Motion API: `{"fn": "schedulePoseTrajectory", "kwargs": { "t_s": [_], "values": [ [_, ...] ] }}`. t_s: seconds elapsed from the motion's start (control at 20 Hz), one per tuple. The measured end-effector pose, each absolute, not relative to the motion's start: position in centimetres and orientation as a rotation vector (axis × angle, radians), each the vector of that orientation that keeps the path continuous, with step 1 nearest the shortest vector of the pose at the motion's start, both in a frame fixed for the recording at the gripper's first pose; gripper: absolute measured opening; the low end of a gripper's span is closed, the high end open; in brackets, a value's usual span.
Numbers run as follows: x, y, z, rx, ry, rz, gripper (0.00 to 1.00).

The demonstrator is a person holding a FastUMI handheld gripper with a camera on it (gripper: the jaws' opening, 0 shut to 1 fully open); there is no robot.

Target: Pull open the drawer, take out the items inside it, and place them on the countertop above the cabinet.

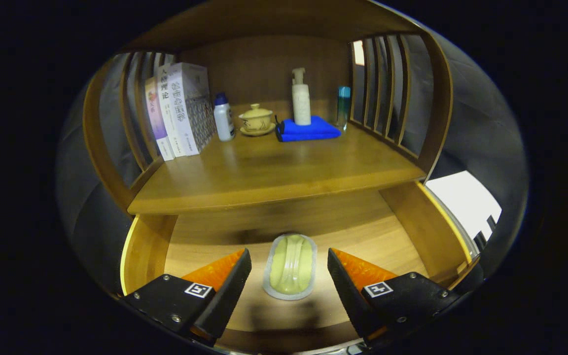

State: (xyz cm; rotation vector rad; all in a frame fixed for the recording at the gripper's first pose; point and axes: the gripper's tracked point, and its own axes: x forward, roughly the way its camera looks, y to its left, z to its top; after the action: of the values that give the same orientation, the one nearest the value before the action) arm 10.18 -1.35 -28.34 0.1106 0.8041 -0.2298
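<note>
The tool (289, 276) hangs over the open drawer (148, 244) with its fingers spread wide, touching nothing. A pale green soap dish (290, 266) lies flat on the drawer floor between them, at 12 o'clock from the tool. Its long axis runs 12 to 6, in line with the fingers, so they would close across its narrow width. It may be a wrapped bar; the blur hides which. There is bare floor on both sides. The counter (264, 172) above has open room ahead of the books (180, 111), bottle (223, 117), teacup (256, 120) and blue cloth (307, 130).
</note>
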Motion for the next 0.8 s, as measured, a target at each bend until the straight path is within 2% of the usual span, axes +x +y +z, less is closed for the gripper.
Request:
{"fn": "schedulePoseTrajectory", "kwargs": {
  "t_s": [0.25, 0.45, 0.65, 0.75, 0.8],
  "values": [
    [10.1, -1.5, -32.1, 0.193, 0.943, -0.225, 0.9],
    [10.0, -2.2, -33.7, 0.131, 1.004, -0.234, 0.79],
    [10.0, -1.7, -34.9, 0.133, 1.037, -0.221, 0.58],
    [9.7, -1.7, -35.5, 0.117, 1.053, -0.207, 0.44],
    [9.7, -1.7, -35.3, 0.107, 1.047, -0.202, 0.33]
  ]
}}
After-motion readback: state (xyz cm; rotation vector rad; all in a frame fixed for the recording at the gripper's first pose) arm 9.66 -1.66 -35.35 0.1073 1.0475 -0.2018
